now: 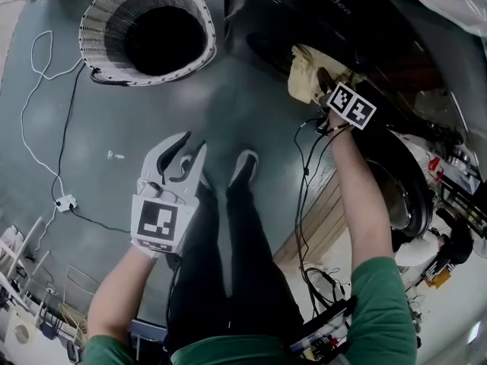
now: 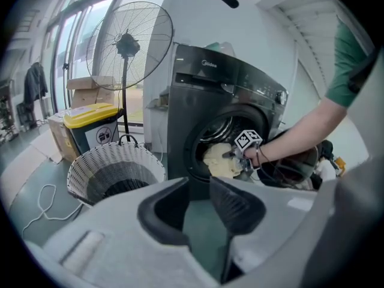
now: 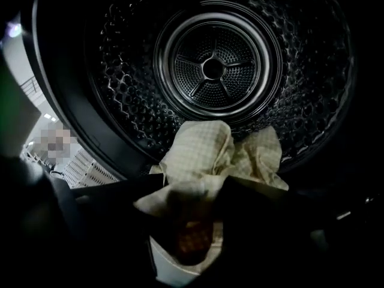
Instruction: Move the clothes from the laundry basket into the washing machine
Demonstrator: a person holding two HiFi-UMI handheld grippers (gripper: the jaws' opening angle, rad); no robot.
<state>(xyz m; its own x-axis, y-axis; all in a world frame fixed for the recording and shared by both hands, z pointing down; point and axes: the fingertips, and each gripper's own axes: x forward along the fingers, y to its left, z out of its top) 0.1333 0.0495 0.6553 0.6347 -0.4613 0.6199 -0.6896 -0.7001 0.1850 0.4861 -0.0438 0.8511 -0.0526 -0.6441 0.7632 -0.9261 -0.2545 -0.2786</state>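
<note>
Between the parted fingers of the right gripper (image 3: 191, 200) lies a pale checked cloth (image 3: 207, 152), slack rather than pinched as far as the dark lets one judge; it spills past the fingertips over the door lip, with the washing machine's drum (image 3: 213, 68) deeper beyond; this looks like the drop-off, and next the fingers should back out without dragging the cloth along; the left gripper (image 1: 189, 149) hangs open and empty, the laundry basket (image 1: 103, 29) well ahead of its fingertips; the basket's dark inside hides whether clothes remain.
</note>
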